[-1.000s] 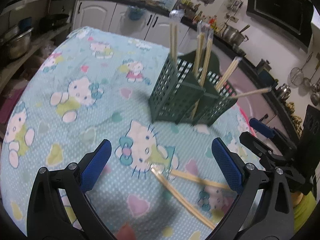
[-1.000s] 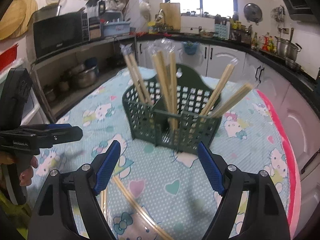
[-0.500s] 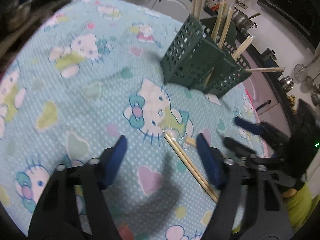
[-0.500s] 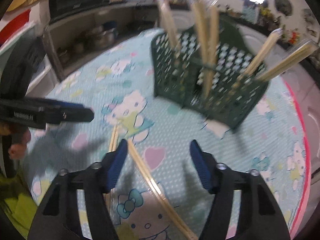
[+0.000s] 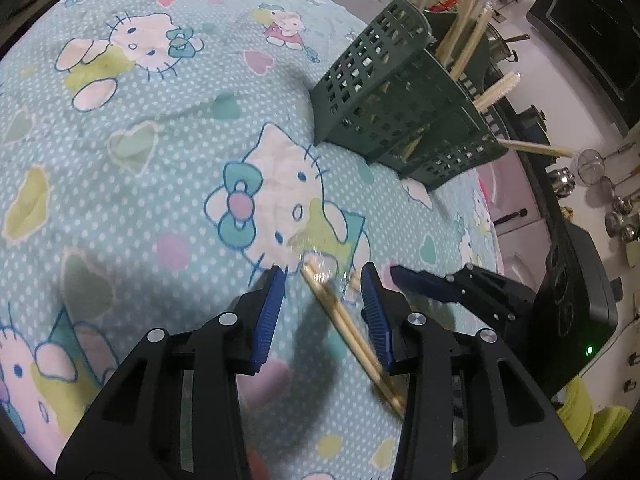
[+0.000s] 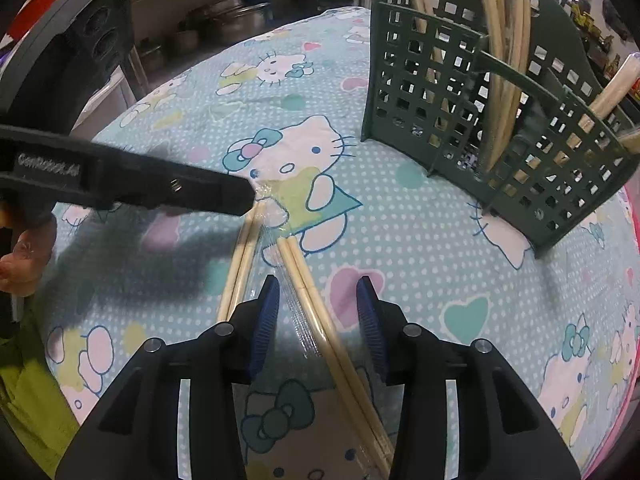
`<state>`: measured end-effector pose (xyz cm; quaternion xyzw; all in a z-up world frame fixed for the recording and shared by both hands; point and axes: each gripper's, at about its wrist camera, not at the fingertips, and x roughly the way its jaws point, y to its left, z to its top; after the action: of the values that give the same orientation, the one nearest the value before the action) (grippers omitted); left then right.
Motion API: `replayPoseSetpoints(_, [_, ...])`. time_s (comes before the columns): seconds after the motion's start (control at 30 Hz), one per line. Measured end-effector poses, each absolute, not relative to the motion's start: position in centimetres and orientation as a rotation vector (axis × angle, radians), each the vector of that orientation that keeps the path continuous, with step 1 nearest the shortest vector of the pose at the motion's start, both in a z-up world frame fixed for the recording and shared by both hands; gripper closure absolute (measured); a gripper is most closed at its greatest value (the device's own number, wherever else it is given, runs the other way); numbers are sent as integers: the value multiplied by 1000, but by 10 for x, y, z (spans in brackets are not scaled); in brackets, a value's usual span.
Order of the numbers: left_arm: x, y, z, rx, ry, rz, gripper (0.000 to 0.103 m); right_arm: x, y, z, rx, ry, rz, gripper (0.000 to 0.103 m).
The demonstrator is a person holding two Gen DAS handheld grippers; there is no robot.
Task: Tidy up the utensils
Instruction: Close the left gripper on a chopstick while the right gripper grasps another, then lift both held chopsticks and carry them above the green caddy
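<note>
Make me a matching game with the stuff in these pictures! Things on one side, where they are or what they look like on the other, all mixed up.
Things:
1. green basket
2. left gripper
3. right gripper
4. tablecloth

Descriptions:
A. open, around the wrapped chopstick pair lying closer to the basket
B. light blue, with cartoon cats and hearts
C. stands on the table with chopsticks sticking out of it
D. open, around the wrapped chopstick pair lying farther from the basket

Pairs: 1-C, 2-D, 3-A, 4-B
</note>
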<state>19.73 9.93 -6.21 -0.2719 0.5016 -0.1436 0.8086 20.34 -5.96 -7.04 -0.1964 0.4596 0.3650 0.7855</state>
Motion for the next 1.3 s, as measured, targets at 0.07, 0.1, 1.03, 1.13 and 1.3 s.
replayPoseSetpoints(0.07, [203, 100, -63, -585, 1078, -301, 71, 206, -59, -71, -417, 998, 792, 67])
replayPoseSetpoints(0.1, [206, 99, -65, -589, 1083, -296, 71, 206, -60, -71, -415, 999, 794, 68])
replayPoseSetpoints(1.03, [207, 111, -1, -529, 938, -372, 100, 208, -100, -14, -257, 884, 749, 92])
replayPoseSetpoints(1.13, [207, 102, 20, -518, 892, -406, 101, 207, -108, 5, -225, 837, 744, 92])
replayPoseSetpoints(1.3, [208, 87, 56, -479, 820, -461, 101, 210, -114, 30, -162, 754, 750, 92])
